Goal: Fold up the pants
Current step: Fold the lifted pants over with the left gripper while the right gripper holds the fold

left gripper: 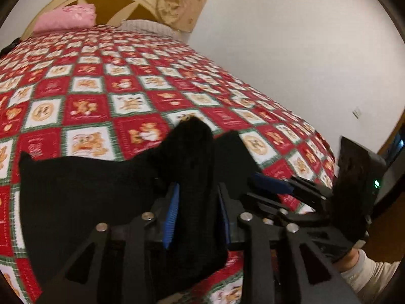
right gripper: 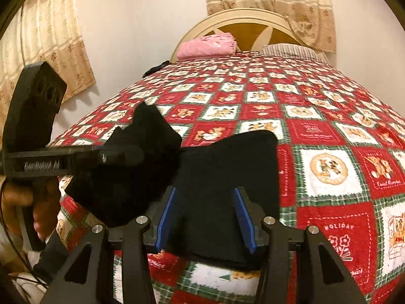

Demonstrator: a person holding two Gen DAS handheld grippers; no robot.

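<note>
The black pants (left gripper: 83, 190) lie on the red patchwork bedspread (left gripper: 126, 96) near the bed's foot. My left gripper (left gripper: 198, 202) is shut on a bunched fold of the pants and lifts it, the cloth standing up between the blue pads (left gripper: 172, 215). The right gripper (left gripper: 276, 185) shows at the right in the left wrist view. In the right wrist view my right gripper (right gripper: 205, 217) is open, its blue pads (right gripper: 167, 217) apart just above the flat part of the pants (right gripper: 227, 177). The left gripper (right gripper: 121, 157) holds the raised fold at the left.
A pink folded cloth (right gripper: 207, 45) and a striped pillow (right gripper: 288, 50) lie by the headboard (right gripper: 240, 25). A dark item (right gripper: 157, 68) sits at the bed's far left edge. Curtains (right gripper: 45, 38) hang on the wall. The white wall (left gripper: 291, 50) flanks the bed.
</note>
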